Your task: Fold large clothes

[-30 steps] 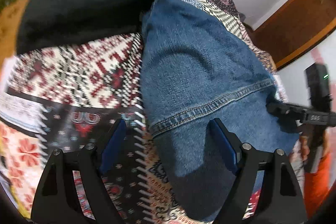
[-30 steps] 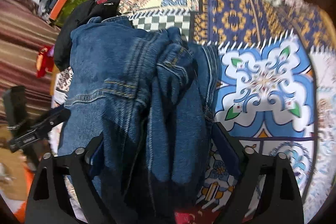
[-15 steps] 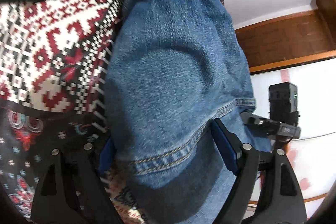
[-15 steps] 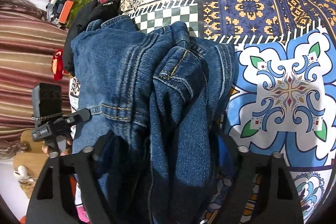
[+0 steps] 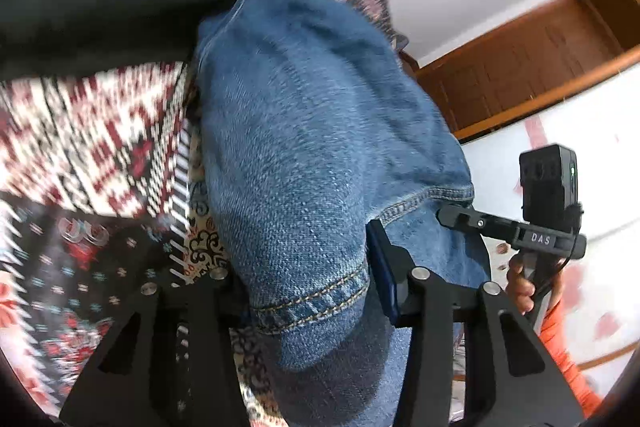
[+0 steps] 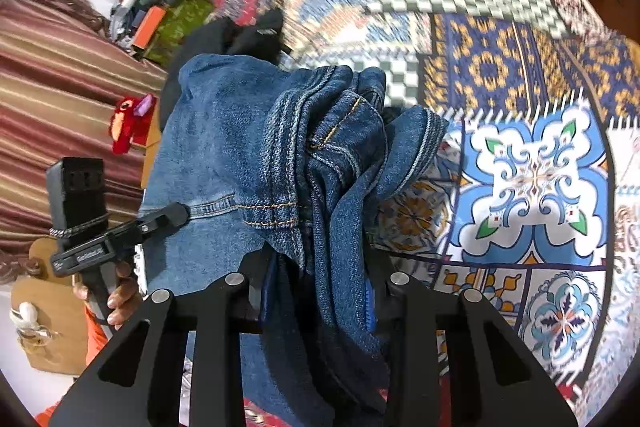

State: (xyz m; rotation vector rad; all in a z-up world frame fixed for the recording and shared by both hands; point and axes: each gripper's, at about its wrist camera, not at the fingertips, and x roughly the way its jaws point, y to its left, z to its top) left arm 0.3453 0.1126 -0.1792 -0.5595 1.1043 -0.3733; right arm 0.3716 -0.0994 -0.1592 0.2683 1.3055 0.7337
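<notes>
A pair of blue jeans (image 5: 312, 131) lies on a patterned patchwork bedspread (image 5: 92, 131). My left gripper (image 5: 308, 287) is shut on a hem edge of the jeans, which bulges between the fingers. My right gripper (image 6: 320, 291) is shut on a bunched waistband part of the jeans (image 6: 328, 163). Each gripper shows in the other's view, at the far side of the jeans: the right one (image 5: 520, 231), the left one (image 6: 120, 231). The jeans hang folded between the two grippers.
A black garment (image 5: 100, 7) lies on the bedspread beyond the jeans, also in the right wrist view (image 6: 240, 35). A wooden door (image 5: 520, 67) and white wall are at the right. Striped curtains (image 6: 52, 87) and clutter (image 6: 160, 15) are at the left.
My left gripper moved onto the jeans' hem and closed on it. My right gripper tightened on the bunched denim. Both views have shifted, and the jeans are pulled up off the bedspread.
</notes>
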